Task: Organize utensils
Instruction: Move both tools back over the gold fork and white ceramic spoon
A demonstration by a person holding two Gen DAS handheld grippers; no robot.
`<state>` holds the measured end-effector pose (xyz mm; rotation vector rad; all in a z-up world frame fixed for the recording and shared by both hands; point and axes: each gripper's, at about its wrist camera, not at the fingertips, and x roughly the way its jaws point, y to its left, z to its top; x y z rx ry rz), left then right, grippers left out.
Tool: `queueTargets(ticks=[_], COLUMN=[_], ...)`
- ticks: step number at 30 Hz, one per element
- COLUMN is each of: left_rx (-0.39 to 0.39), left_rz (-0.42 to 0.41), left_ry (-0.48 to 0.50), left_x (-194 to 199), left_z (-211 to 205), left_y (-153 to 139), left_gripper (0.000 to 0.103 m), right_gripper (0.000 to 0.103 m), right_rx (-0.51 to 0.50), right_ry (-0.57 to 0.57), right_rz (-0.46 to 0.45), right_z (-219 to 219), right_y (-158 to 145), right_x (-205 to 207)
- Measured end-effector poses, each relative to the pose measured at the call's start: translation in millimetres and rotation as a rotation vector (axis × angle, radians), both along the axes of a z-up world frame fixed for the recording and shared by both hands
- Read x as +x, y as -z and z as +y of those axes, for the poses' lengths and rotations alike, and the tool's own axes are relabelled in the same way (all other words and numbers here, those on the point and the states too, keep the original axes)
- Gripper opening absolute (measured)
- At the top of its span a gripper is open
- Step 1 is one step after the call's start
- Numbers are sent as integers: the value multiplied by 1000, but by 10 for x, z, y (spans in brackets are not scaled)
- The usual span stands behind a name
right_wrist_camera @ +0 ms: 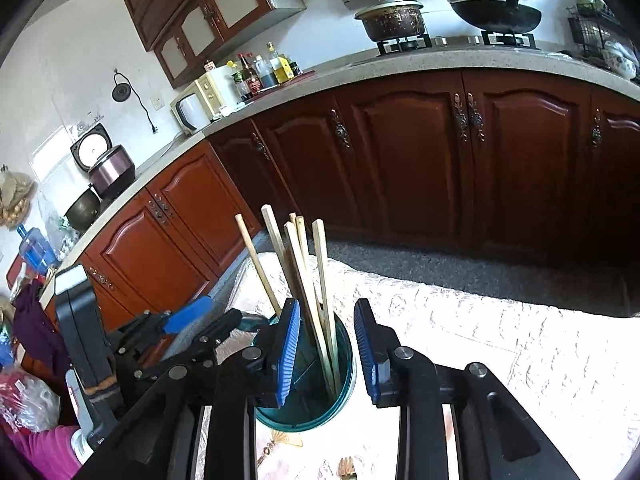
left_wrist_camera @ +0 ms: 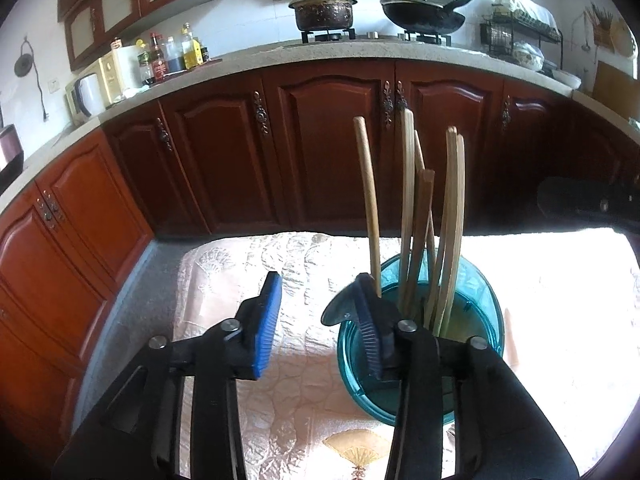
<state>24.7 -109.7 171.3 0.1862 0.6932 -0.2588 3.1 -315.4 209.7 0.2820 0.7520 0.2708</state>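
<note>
chopsticks [right_wrist_camera: 308, 292] stand near upright in the teal holder [right_wrist_camera: 344, 376], directly ahead between my wide, empty right claw [right_wrist_camera: 326, 350], nearer than my wide left claw [left_wrist_camera: 316, 328].

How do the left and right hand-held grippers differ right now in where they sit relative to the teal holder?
The left hand-held gripper is offset: one finger is over the teal holder rim, the other over the cloth. The right hand-held gripper is more centred, its gap framing the holder's side, its left finger overlapping the mouth by the chopsticks. Both are open and hold nothing.
</note>
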Motion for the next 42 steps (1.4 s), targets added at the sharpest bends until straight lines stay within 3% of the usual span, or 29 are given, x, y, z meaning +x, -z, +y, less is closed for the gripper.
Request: queueTargets(ticks=[5, 21, 28, 34, 37, 42], left_rx=[-40, -173, -310, -368, -350, -350], left_rz=[-10, -42, 40, 149, 209, 377], left_ry=[-19, -7, 93, 164, 183, 197], left_x=[-78, -548, -773, -953, -1030, -1065], left_z=[103, 387, 482, 471, 364, 101], left_y=[-113, -551, -643, -429, -165, 374], left_gripper=[50, 62, 62, 62, 62, 62], right_gripper=[27, 33, 36, 36, 36, 36], right_rx=[2, -7, -24, -21, 0, 19], right_ry=[2, 30, 71, 127, 140, 155], right_rz=[-6, -20, 25, 140, 199, 271], right_z=[16, -75, -267, -568, -674, -772], right_y=[-42, -104, 77, 557, 822, 1176], right_x=[-111, -653, -922, -1144, -1178, -1146])
